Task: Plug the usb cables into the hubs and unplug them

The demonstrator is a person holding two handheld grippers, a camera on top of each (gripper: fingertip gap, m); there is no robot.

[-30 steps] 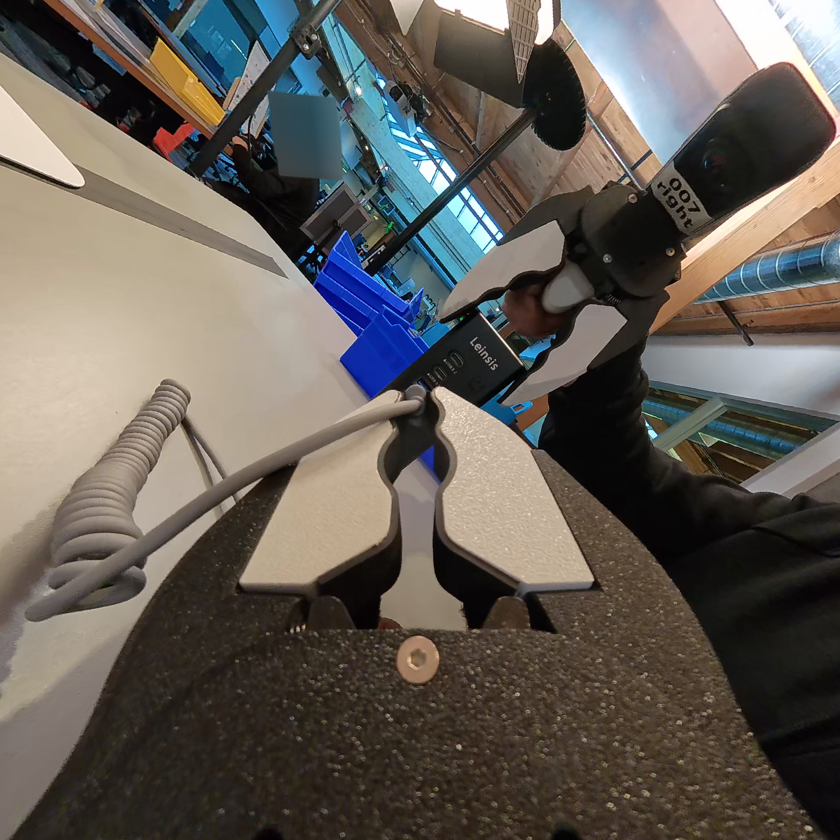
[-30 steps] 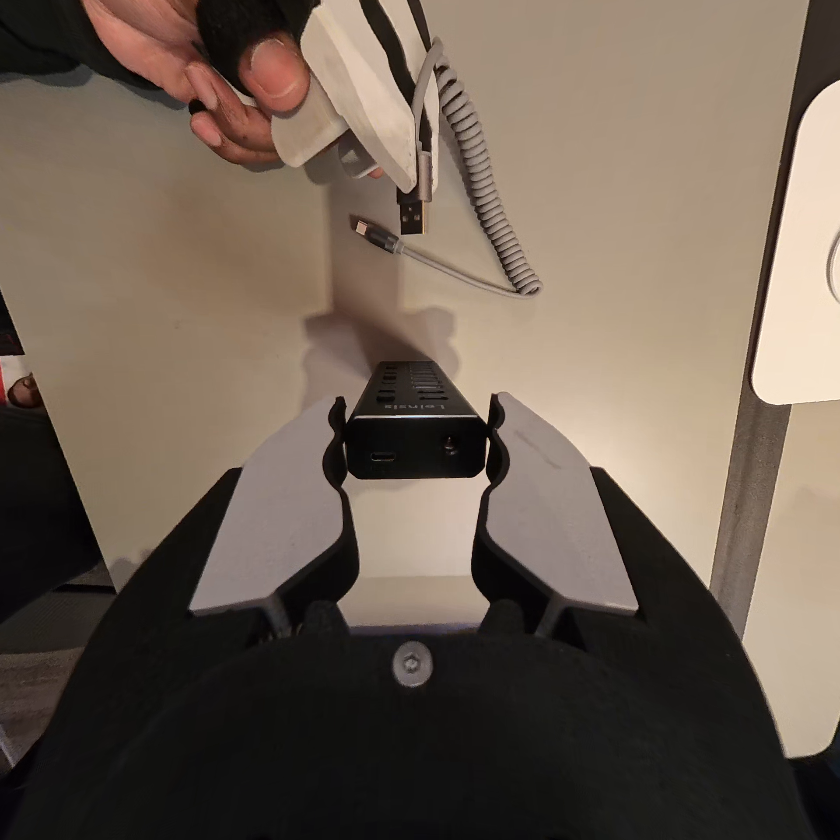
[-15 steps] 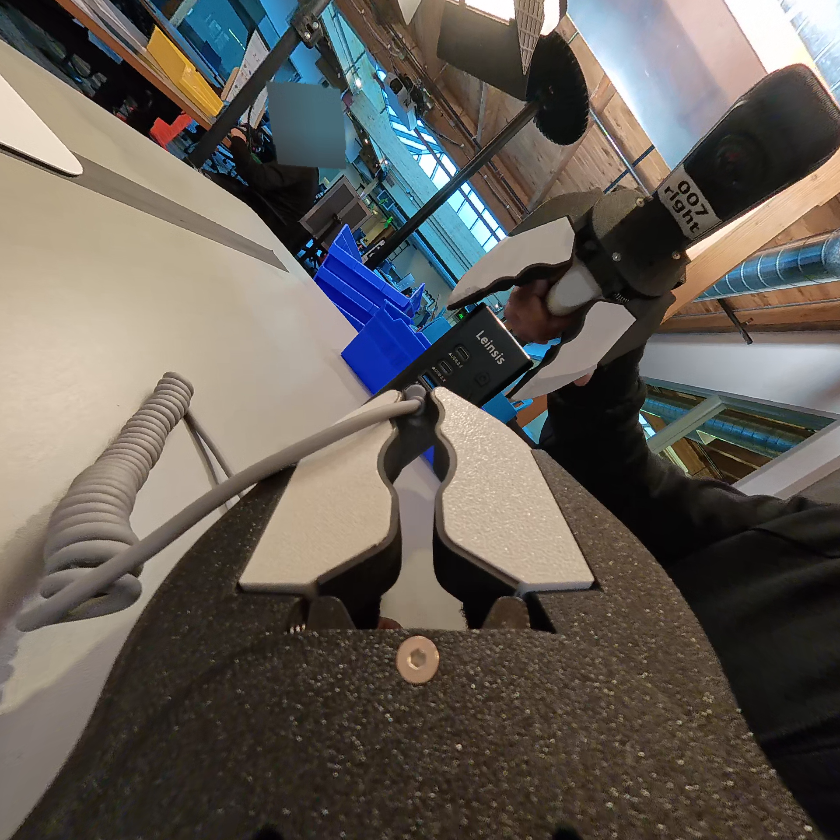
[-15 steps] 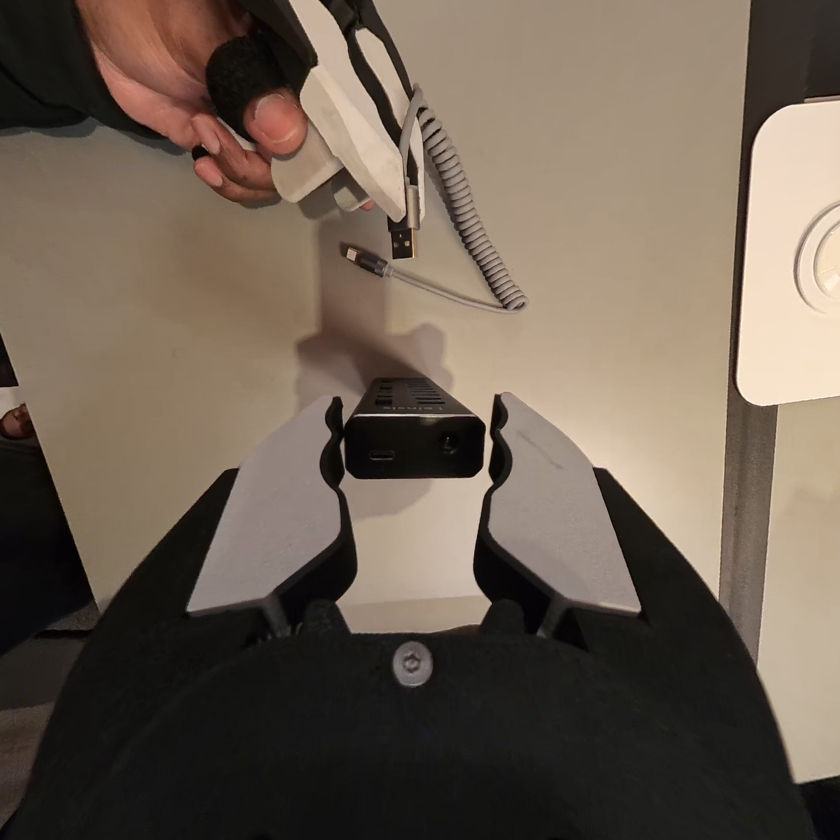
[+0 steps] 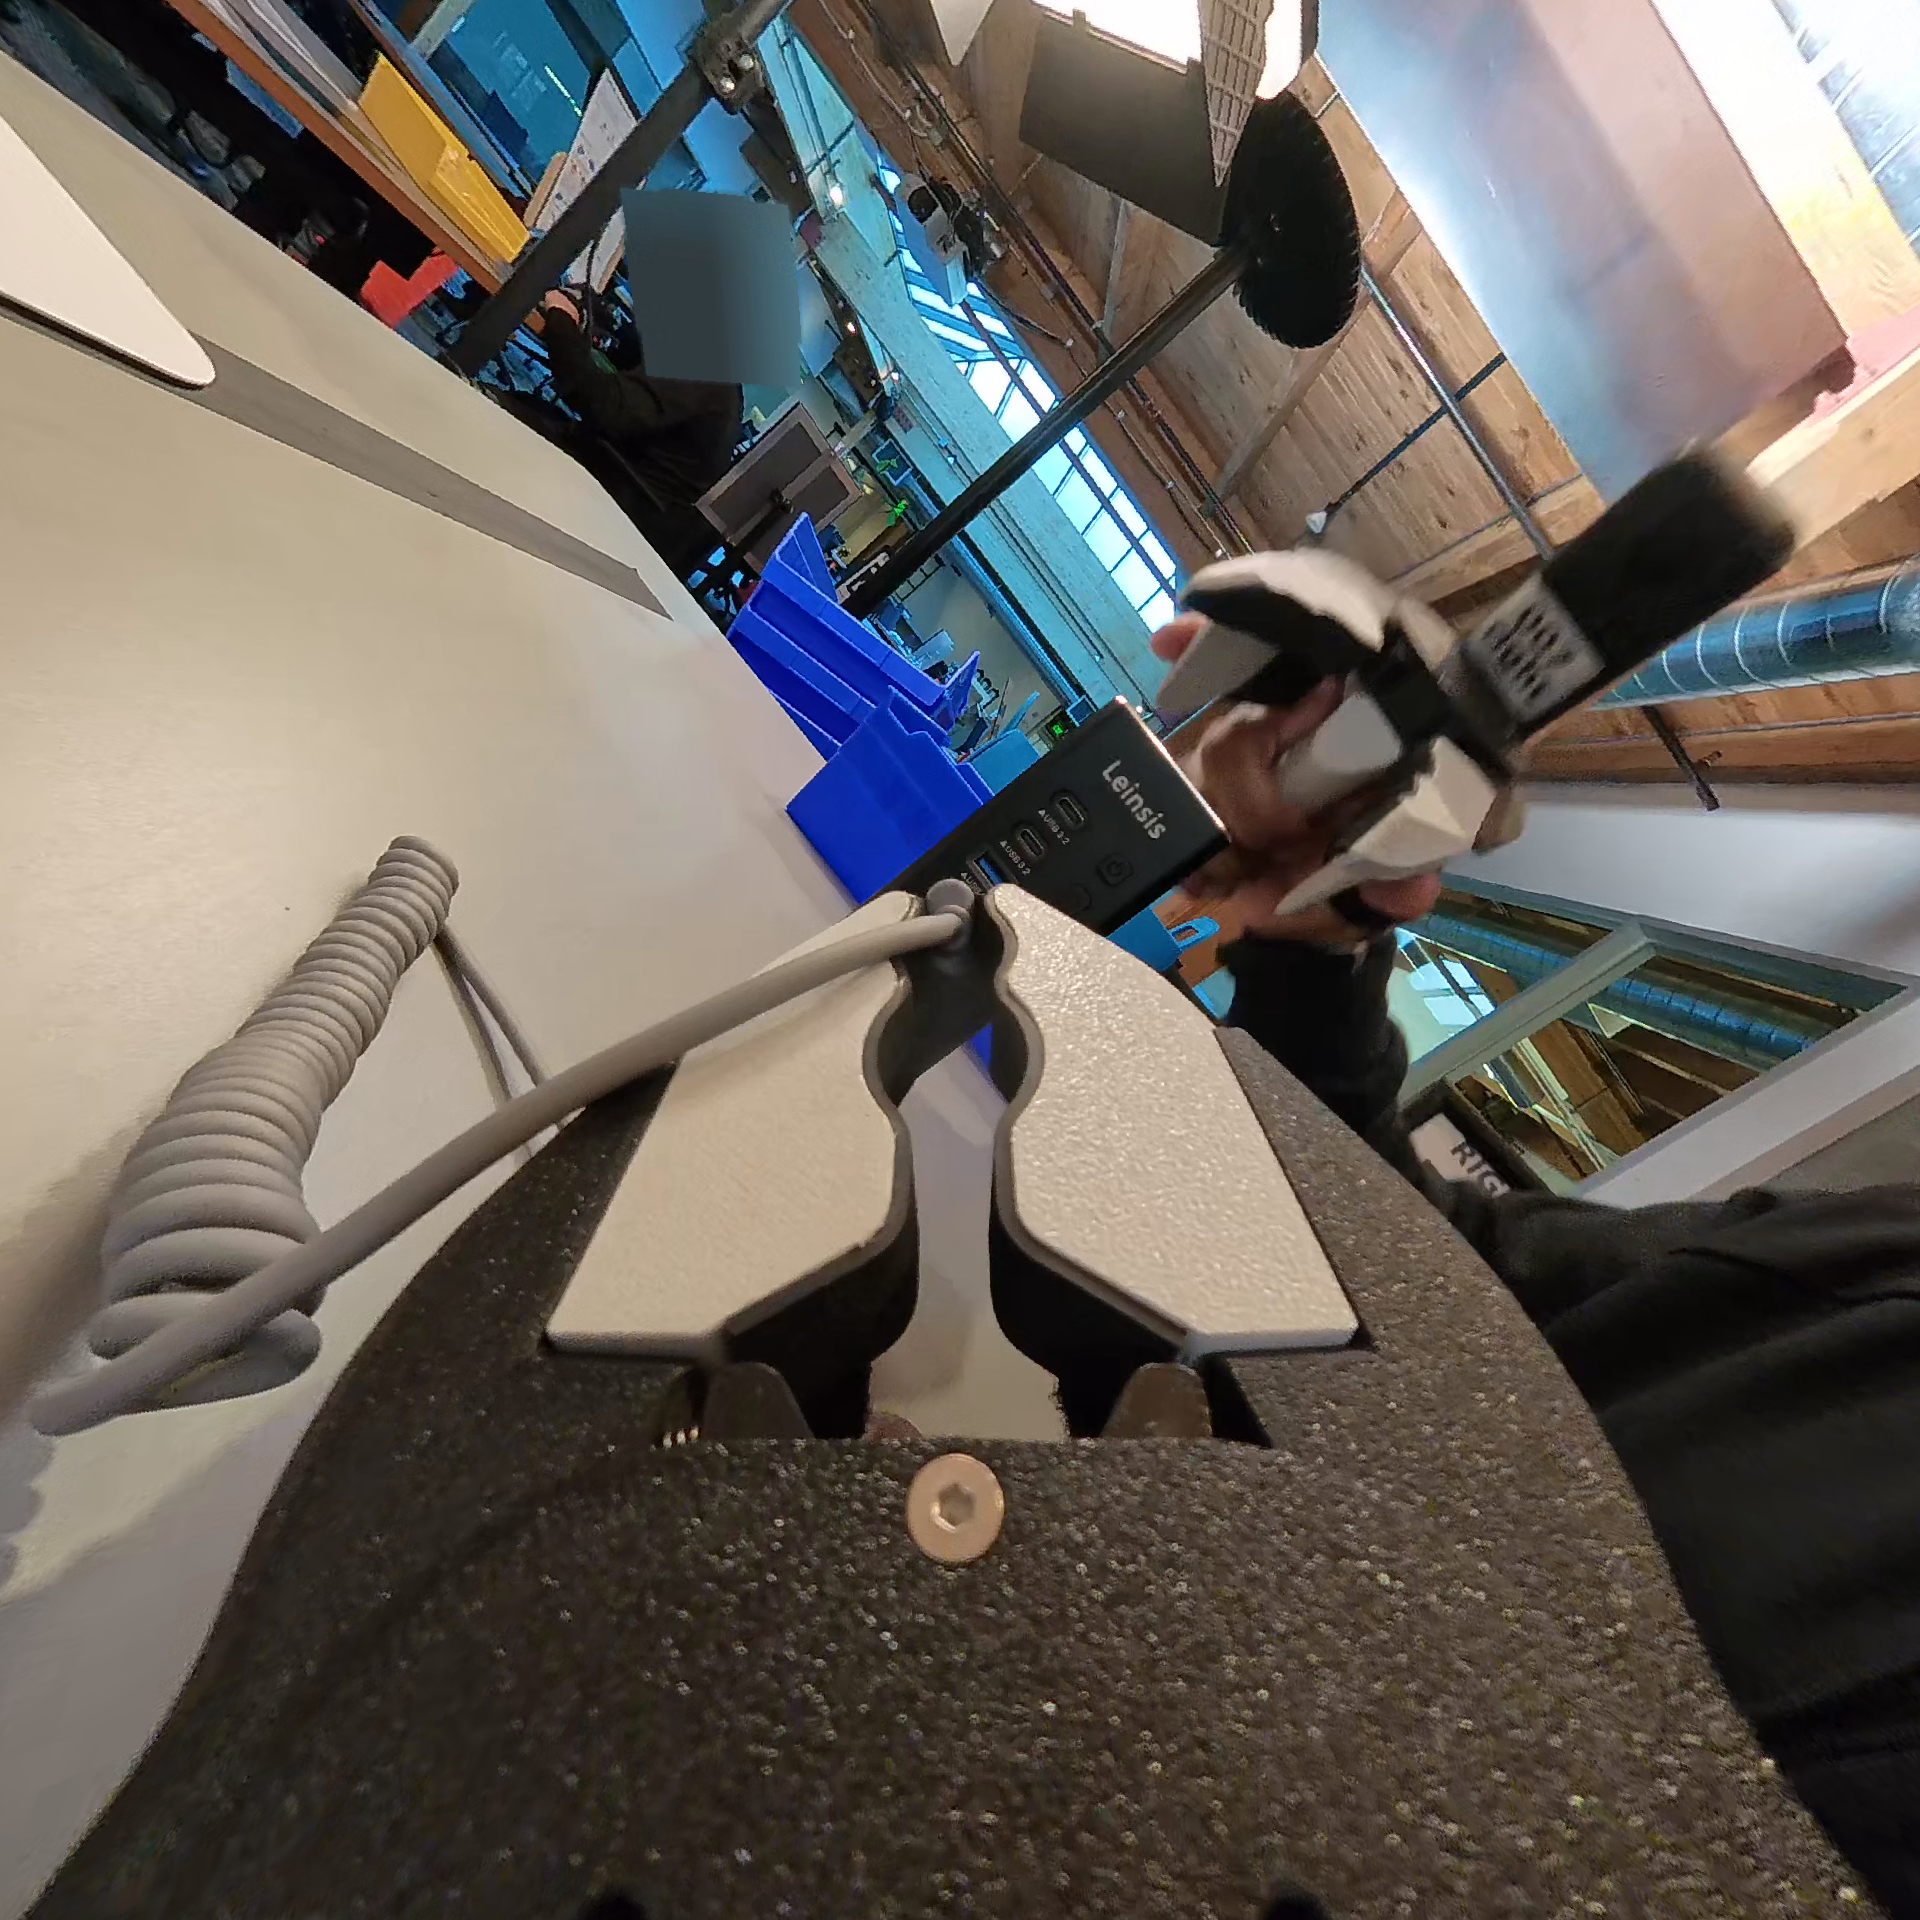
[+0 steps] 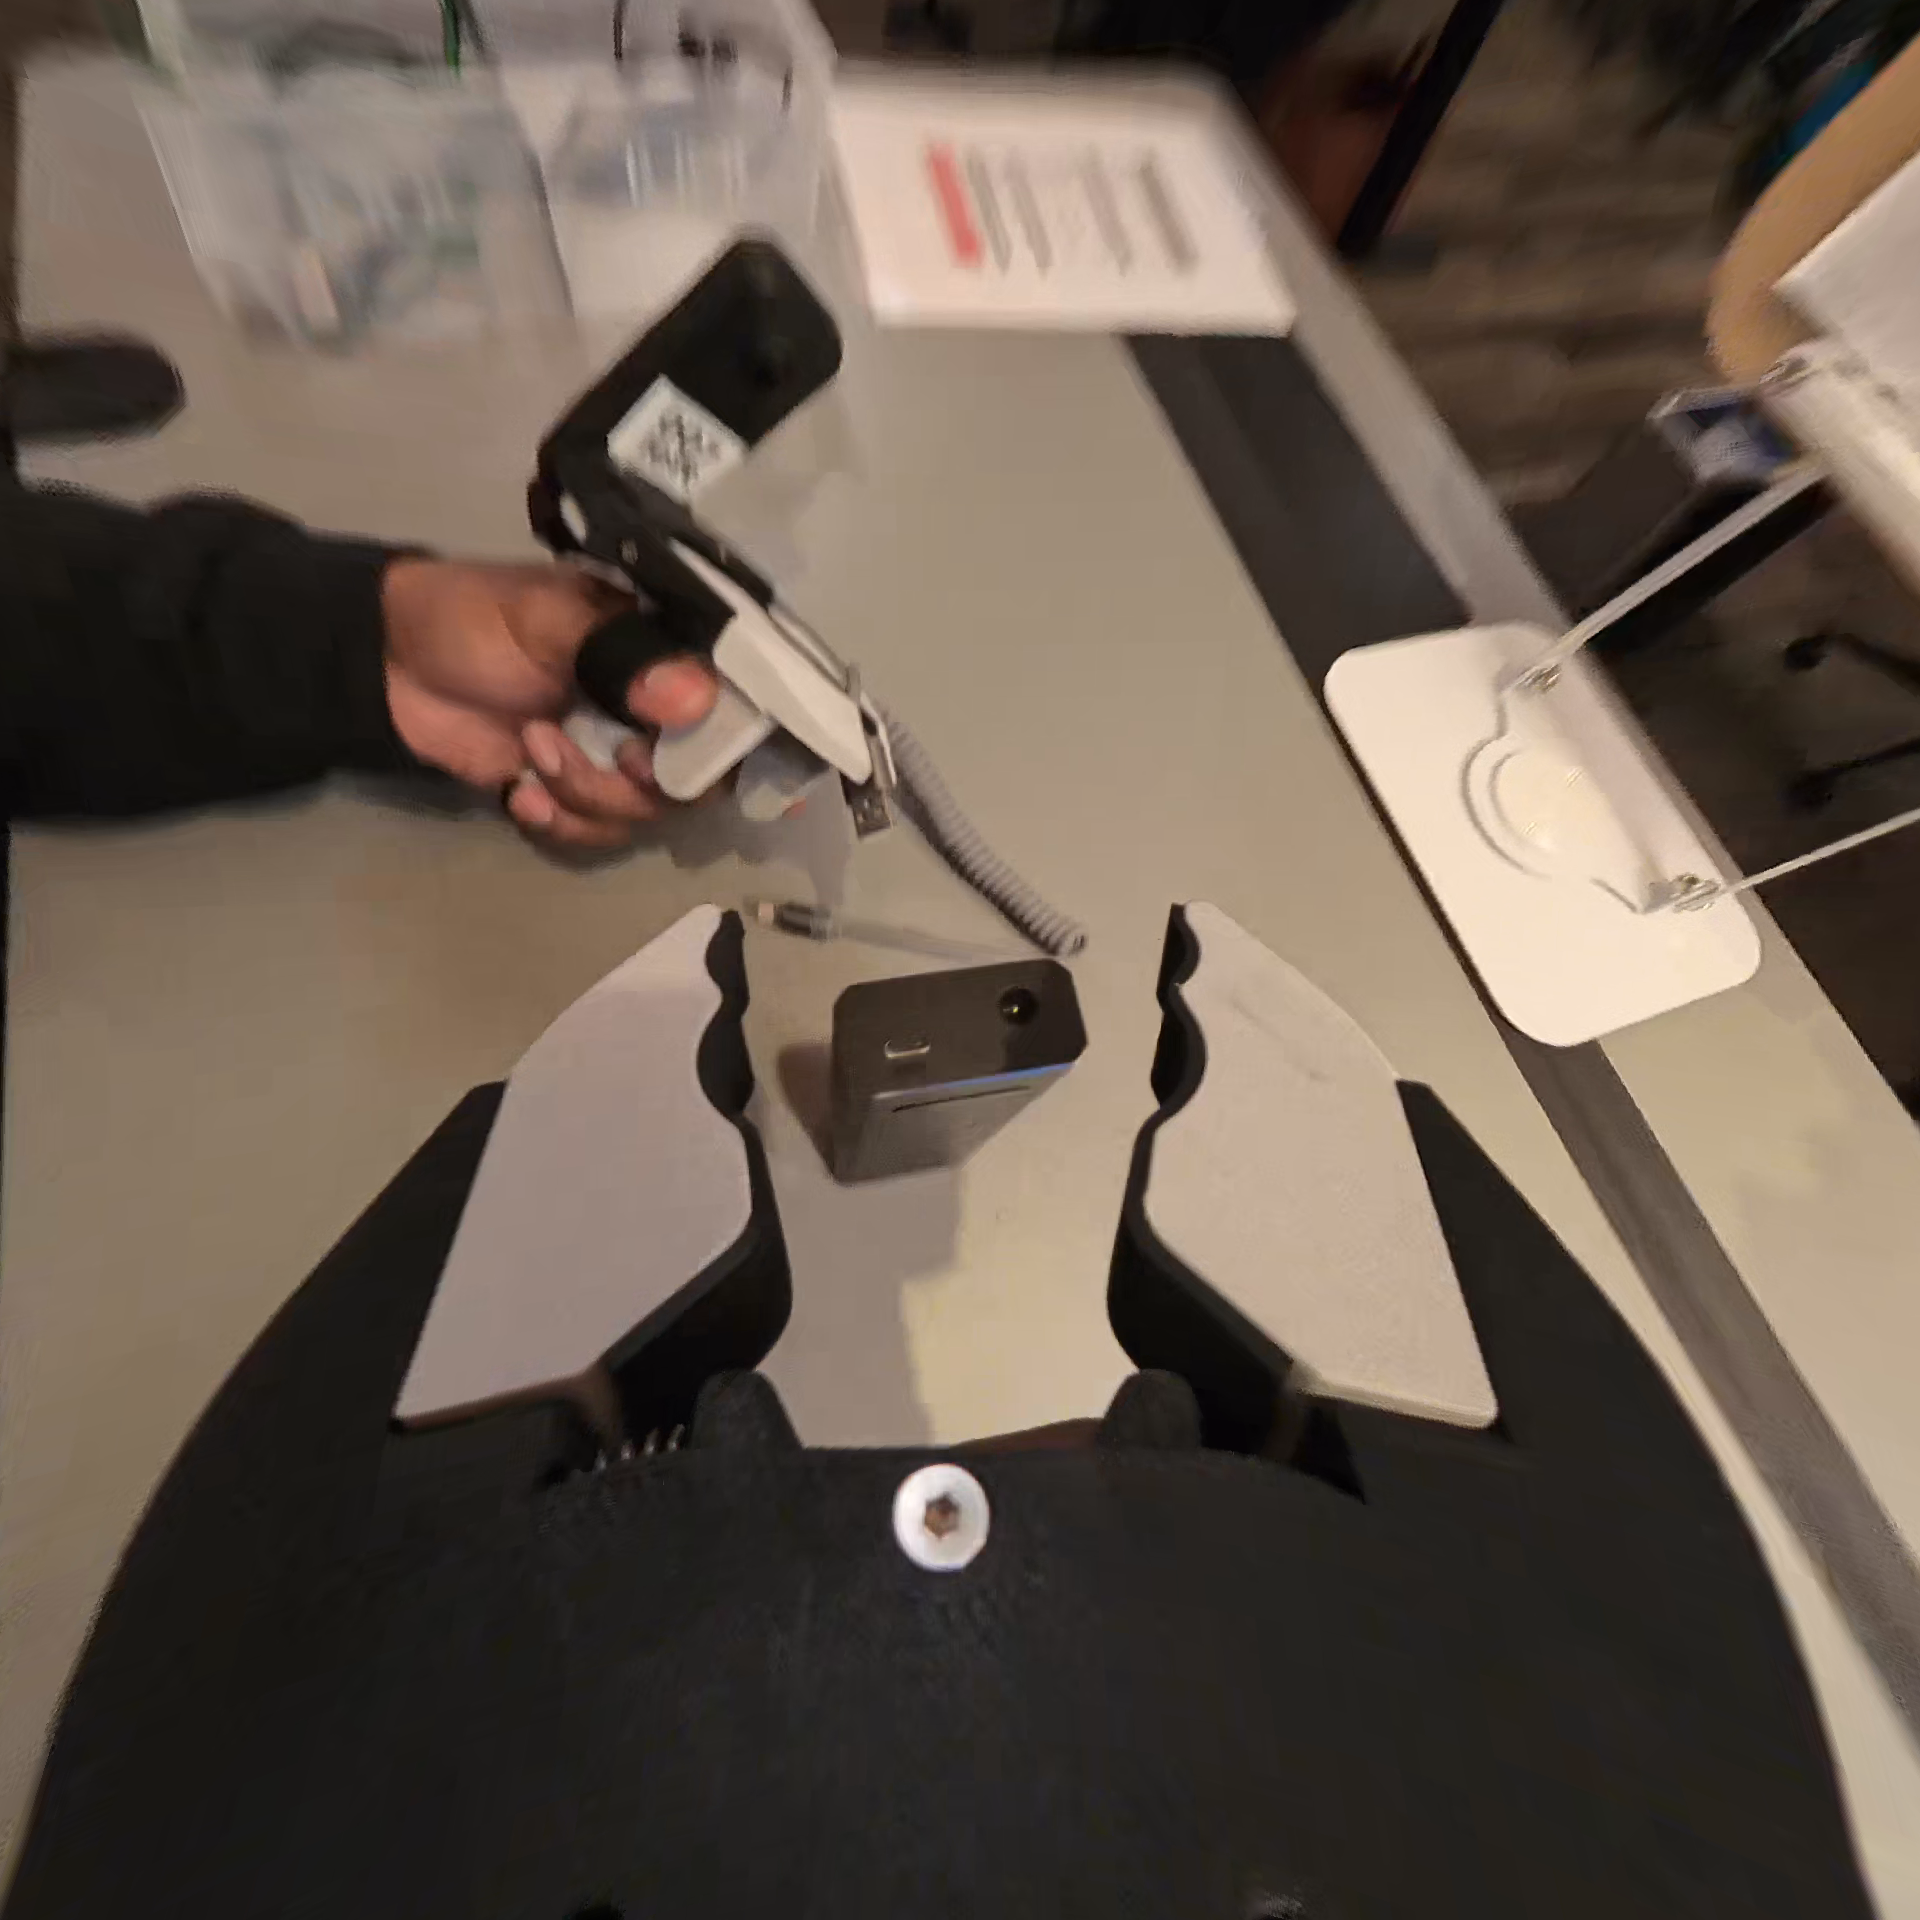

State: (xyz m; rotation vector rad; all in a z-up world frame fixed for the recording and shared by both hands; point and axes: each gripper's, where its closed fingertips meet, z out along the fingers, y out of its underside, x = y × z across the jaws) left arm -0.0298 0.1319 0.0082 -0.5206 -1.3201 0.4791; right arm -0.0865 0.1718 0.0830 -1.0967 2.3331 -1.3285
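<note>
My left gripper (image 5: 951, 920) is shut on the plug end of a grey USB cable (image 5: 582, 1081), whose coiled part (image 5: 270, 1070) lies on the table to the left. In the right wrist view the left gripper (image 6: 868, 748) holds the metal USB plug (image 6: 871, 805) pointing down, above the table. The black hub (image 6: 956, 1049) seems to stand on end on the grey table (image 6: 312, 1039). My right gripper (image 6: 951, 920) is wide open above it, with its pads clear of the hub on both sides. In the left wrist view the hub (image 5: 1081, 831) is just beyond my fingertips, and the right gripper (image 5: 1299, 748) is blurred behind it.
The cable's other small plug (image 6: 800, 920) lies on the table just beyond the hub. A white base plate with a clear stand (image 6: 1538, 831) sits at the right edge. A paper sheet (image 6: 1060, 197) and a clear box (image 6: 416, 177) are at the back. Blue bins (image 5: 862, 707) stand beyond the table. Across from one pair of fingers to the other is roughly 11 cm. The hub (image 5: 1081, 831) sits 5 cm or so from the ends of my right fingers.
My right gripper has opened wide, let go of the hub and pulled back and up from it; its view is blurred by the motion. My left gripper still holds the cable plug, almost unmoved.
</note>
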